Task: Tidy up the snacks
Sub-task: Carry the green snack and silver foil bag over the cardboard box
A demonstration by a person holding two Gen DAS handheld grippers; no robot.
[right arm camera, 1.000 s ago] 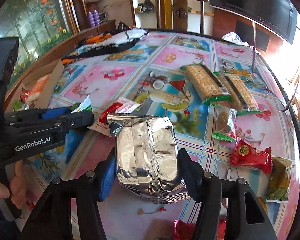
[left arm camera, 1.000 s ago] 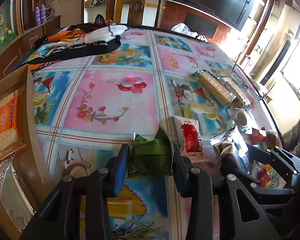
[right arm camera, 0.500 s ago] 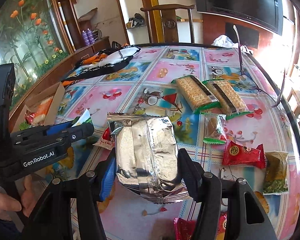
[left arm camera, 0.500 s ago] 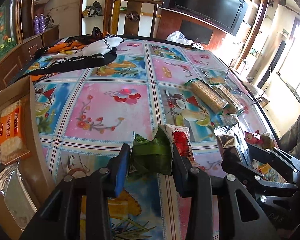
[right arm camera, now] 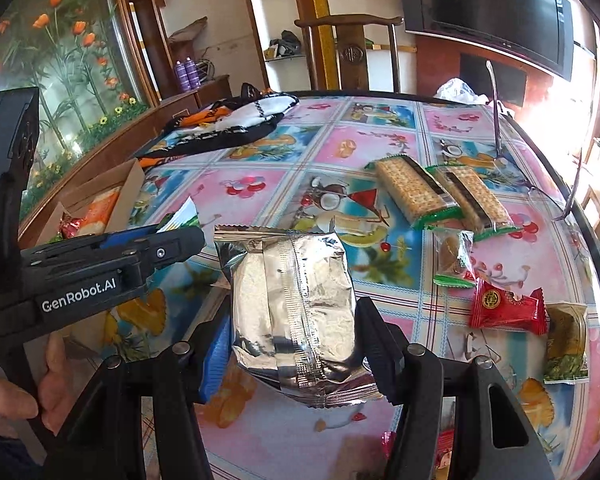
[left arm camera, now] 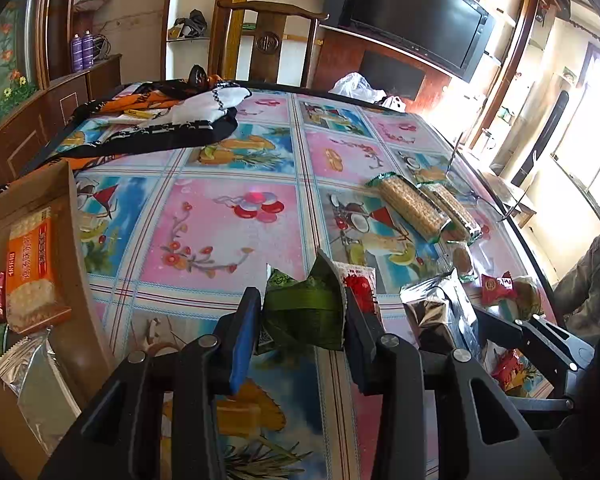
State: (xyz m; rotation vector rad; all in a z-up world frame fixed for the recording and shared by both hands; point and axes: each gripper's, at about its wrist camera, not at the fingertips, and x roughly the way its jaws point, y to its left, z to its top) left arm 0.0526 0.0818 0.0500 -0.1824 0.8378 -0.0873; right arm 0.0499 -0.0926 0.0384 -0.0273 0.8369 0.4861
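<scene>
My left gripper (left arm camera: pixel 300 312) is shut on a green snack packet (left arm camera: pixel 304 312) and holds it above the table. My right gripper (right arm camera: pixel 294 324) is shut on a silver foil bag (right arm camera: pixel 292 304), also lifted; the bag shows at the right in the left wrist view (left arm camera: pixel 440 312). A cardboard box (left arm camera: pixel 72 248) at the left holds an orange cracker pack (left arm camera: pixel 30 268) and a silver packet (left arm camera: pixel 36 376). The left gripper shows at the left in the right wrist view (right arm camera: pixel 172 246), beside the box (right arm camera: pixel 136 176).
On the flowered tablecloth lie two long cracker packs (right arm camera: pixel 416 192), a small clear cookie packet (right arm camera: pixel 452 256), a red packet (right arm camera: pixel 508 308), a green-brown packet (right arm camera: pixel 566 344) and a red-white sachet (left arm camera: pixel 360 284). A patterned cloth (left arm camera: pixel 160 120) lies at the far left. A chair (left arm camera: pixel 268 40) stands behind.
Both grippers have risen and tilted up with their packets still held; the table looks farther below. The red-white sachet now sits hidden behind the silver bag in the right wrist view.
</scene>
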